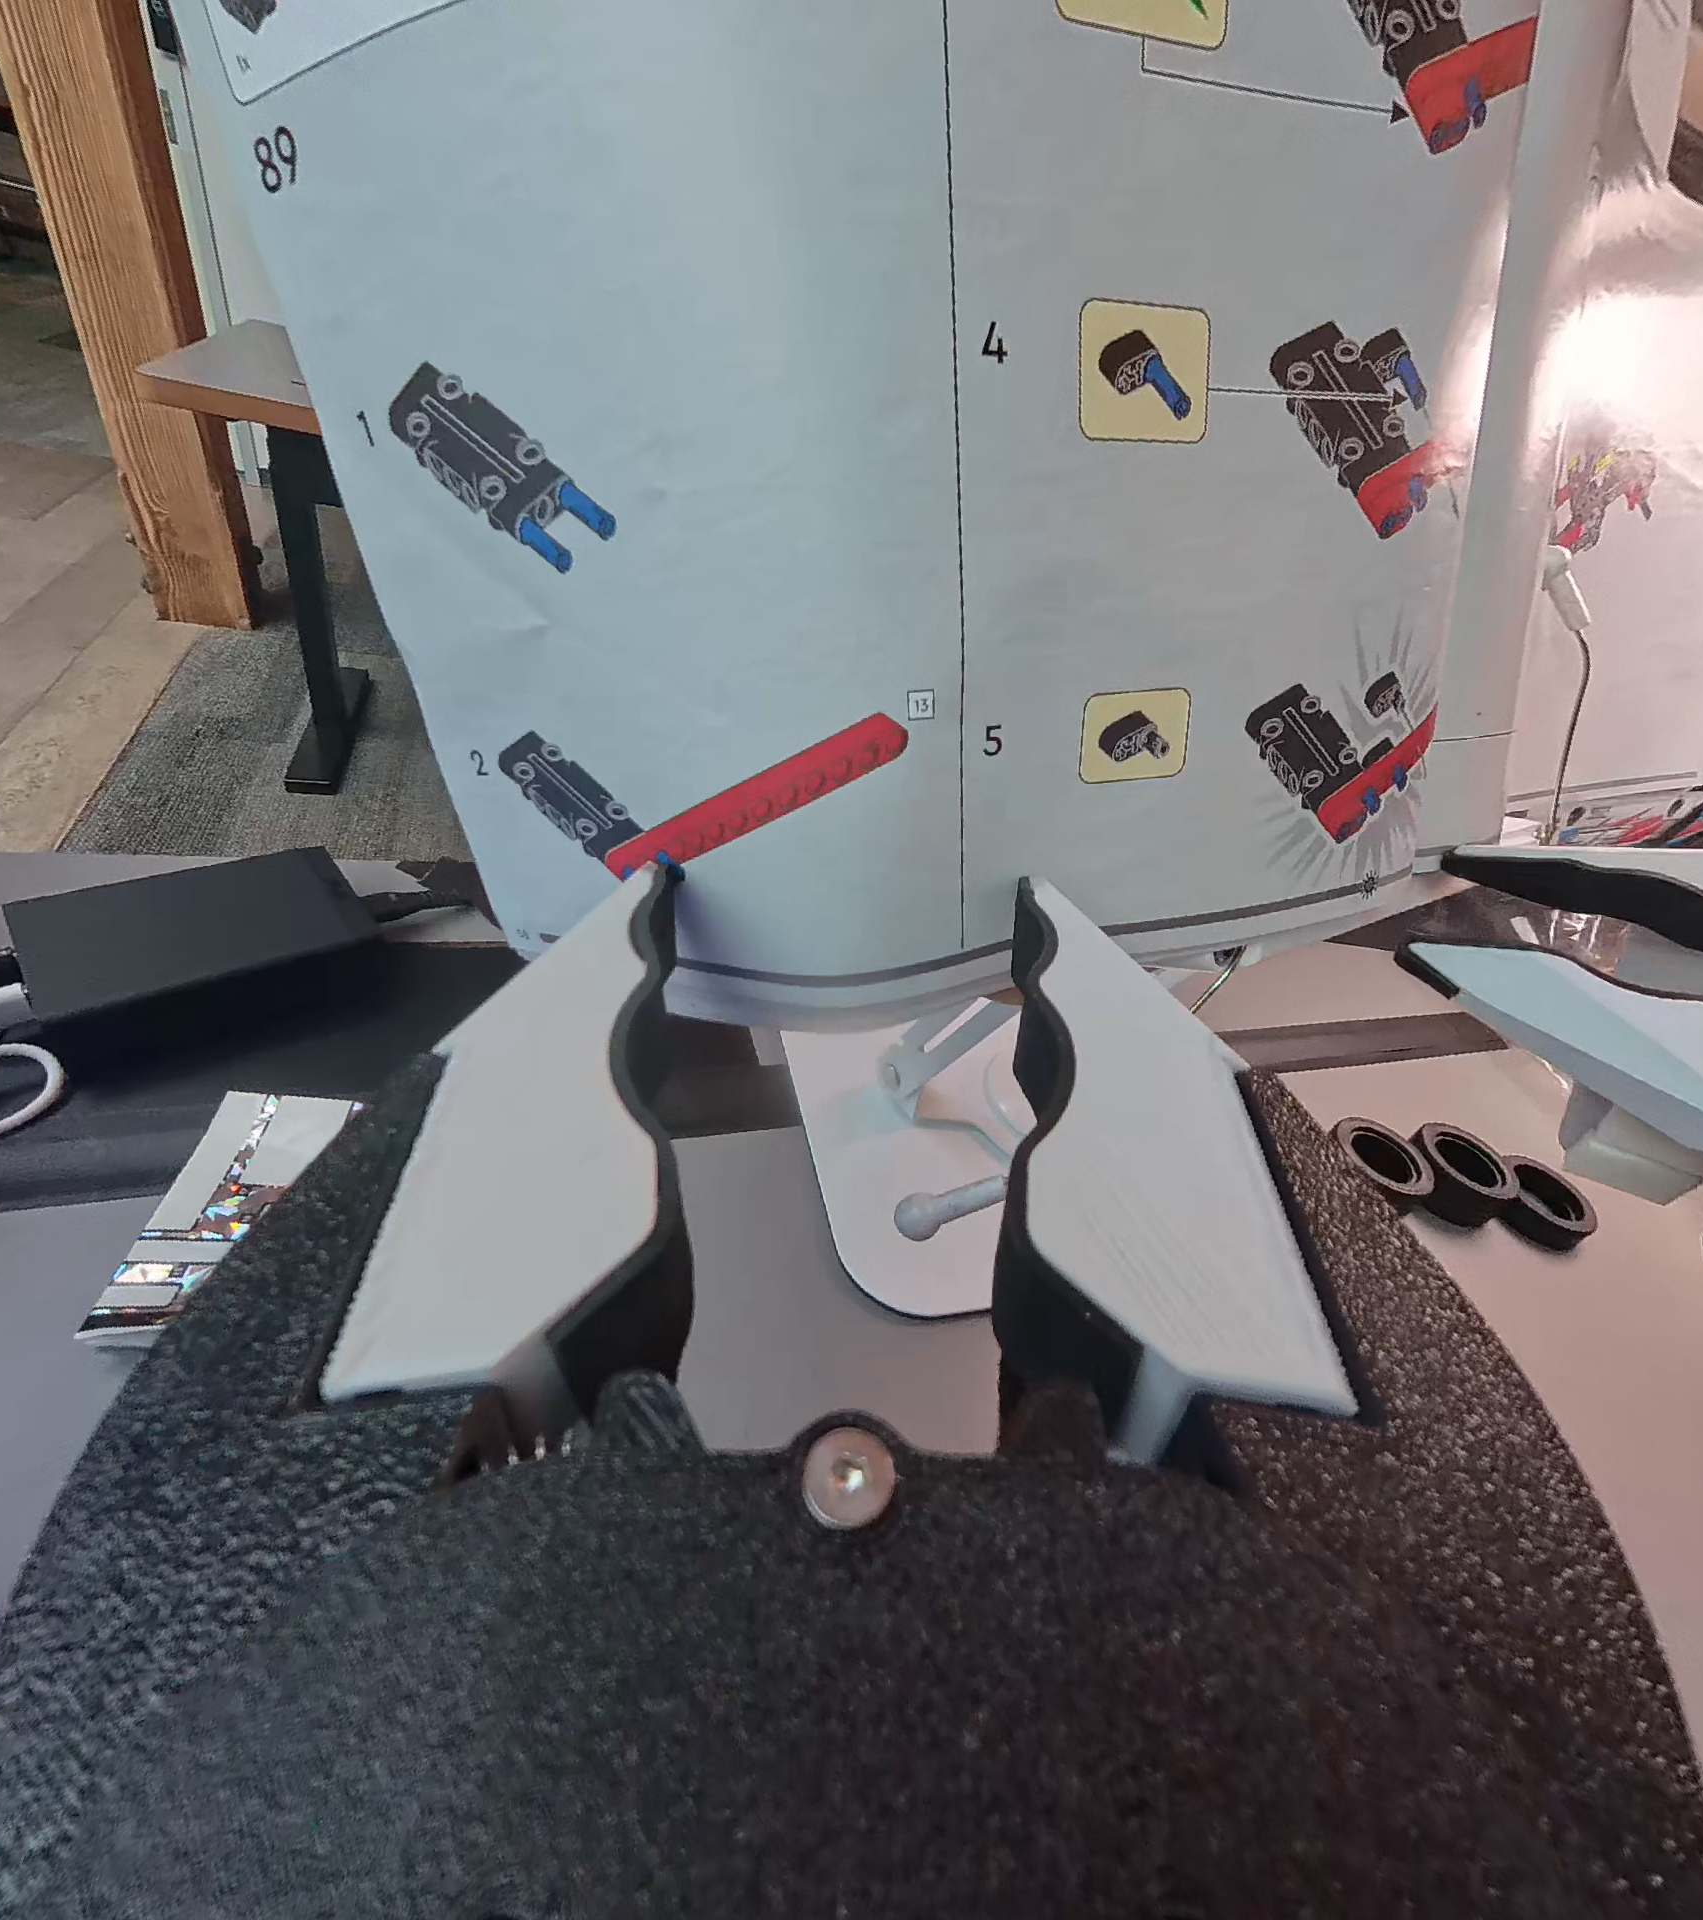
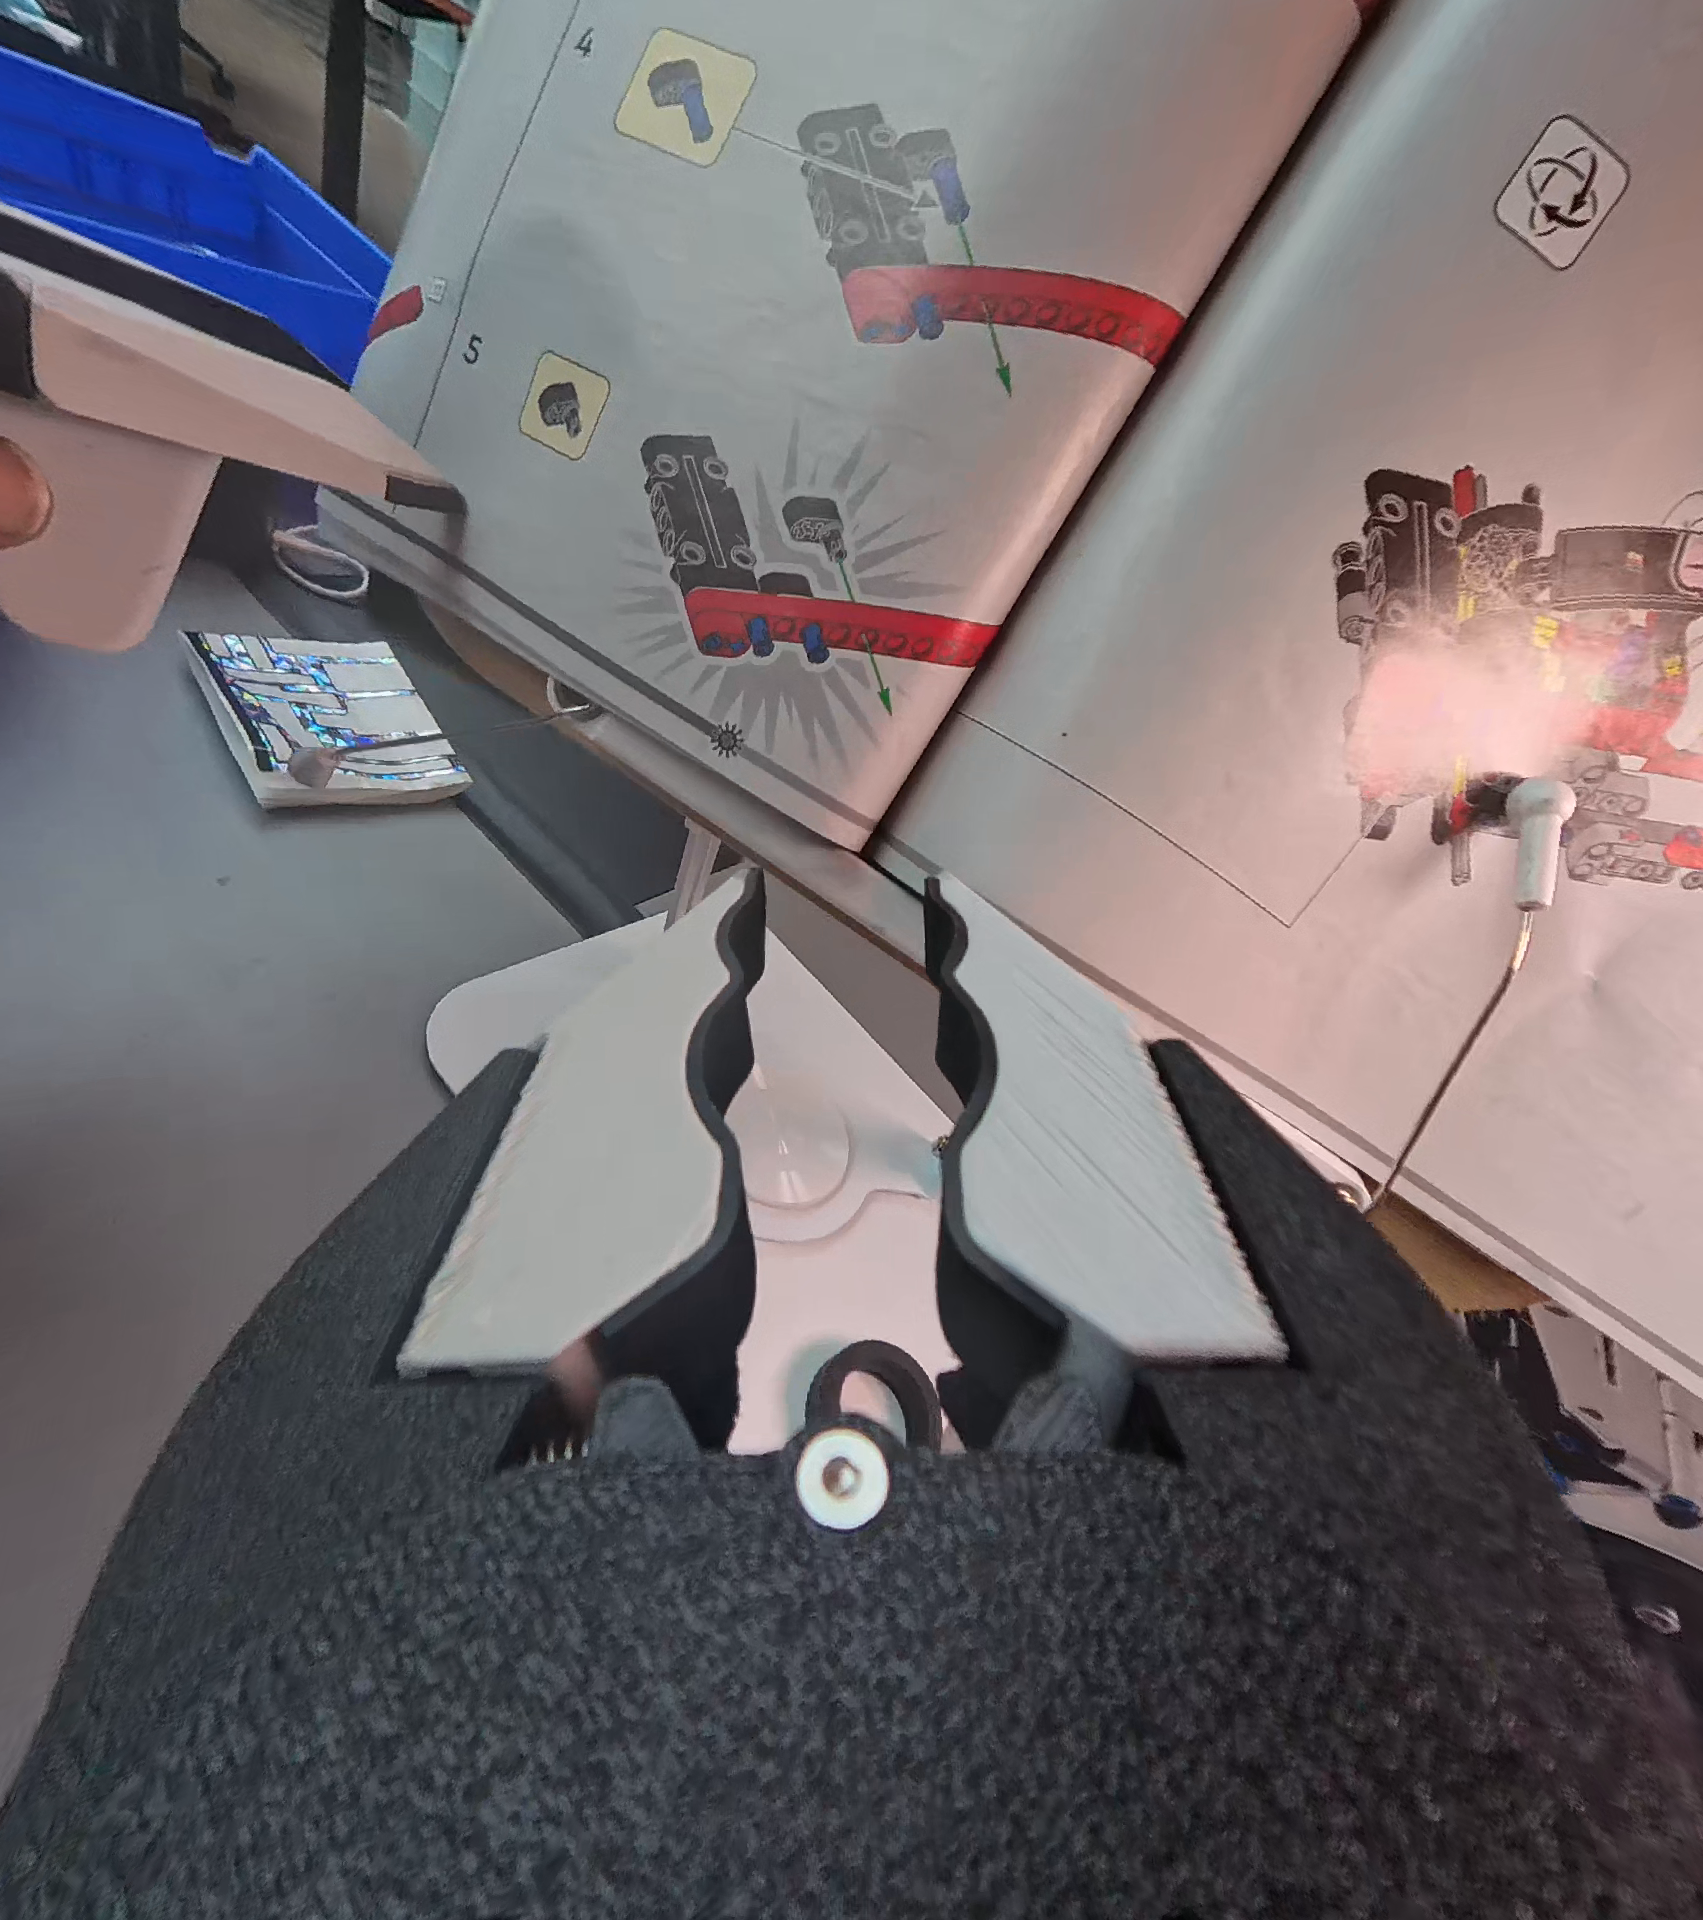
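The left hand-held gripper (image 1: 842,899) hangs with fingers spread wide, holding nothing, facing an open instruction booklet (image 1: 722,468) propped on a white stand (image 1: 862,1143) on the counter (image 1: 1605,1382). The right hand-held gripper (image 2: 842,894), half spread and unladen, points at the booklet's lower edge. Three black rings (image 1: 1465,1174) lie right.

My left gripper (image 1: 842,904), fingers spread and empty, faces the propped instruction booklet (image 1: 722,468) blocking twelve o'clock; black rings (image 1: 1465,1179) and the right gripper (image 1: 1429,904) crowd three o'clock, a black box (image 1: 192,935) sits at ten o'clock
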The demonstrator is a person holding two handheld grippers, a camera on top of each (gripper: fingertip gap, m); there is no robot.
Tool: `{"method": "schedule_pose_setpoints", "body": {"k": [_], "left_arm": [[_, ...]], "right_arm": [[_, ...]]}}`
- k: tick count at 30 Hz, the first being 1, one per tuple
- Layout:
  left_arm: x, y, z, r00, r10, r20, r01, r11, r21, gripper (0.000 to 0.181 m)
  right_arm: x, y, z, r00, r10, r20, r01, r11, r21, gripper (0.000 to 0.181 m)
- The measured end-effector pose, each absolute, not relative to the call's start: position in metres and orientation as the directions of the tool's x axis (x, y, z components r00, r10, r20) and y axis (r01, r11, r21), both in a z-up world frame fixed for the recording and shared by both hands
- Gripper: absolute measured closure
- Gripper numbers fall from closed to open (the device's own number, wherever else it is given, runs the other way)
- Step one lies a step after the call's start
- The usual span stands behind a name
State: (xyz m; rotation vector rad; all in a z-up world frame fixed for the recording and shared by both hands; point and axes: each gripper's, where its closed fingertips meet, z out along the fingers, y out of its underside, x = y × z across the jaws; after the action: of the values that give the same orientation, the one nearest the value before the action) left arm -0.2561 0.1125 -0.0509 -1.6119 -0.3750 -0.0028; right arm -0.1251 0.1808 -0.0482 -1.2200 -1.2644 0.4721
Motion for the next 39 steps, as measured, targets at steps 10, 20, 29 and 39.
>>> {"method": "schedule_pose_setpoints", "body": {"k": [10,20,29,39], "left_arm": [[-0.268,0.118,-0.050,0.943,0.267,0.198,0.218,-0.050,-0.975,0.119],[-0.270,0.124,-0.048,0.944,0.272,0.189,0.210,-0.053,-0.976,0.133],[-0.266,0.121,-0.046,0.947,0.265,0.181,0.197,-0.034,-0.980,0.151],[-0.264,0.120,-0.044,0.952,0.250,0.176,0.191,-0.033,-0.981,0.165]], "right_arm": [[-0.092,0.216,-0.066,0.201,0.514,0.834,0.584,0.620,-0.523,0.152],[-0.093,0.200,-0.066,0.173,0.448,0.877,0.575,0.677,-0.459,0.171],[-0.099,0.201,-0.015,0.400,0.766,0.503,0.288,0.416,-0.862,0.137],[-0.113,0.239,0.018,0.479,0.858,0.185,0.097,0.158,-0.983,0.140]]}}
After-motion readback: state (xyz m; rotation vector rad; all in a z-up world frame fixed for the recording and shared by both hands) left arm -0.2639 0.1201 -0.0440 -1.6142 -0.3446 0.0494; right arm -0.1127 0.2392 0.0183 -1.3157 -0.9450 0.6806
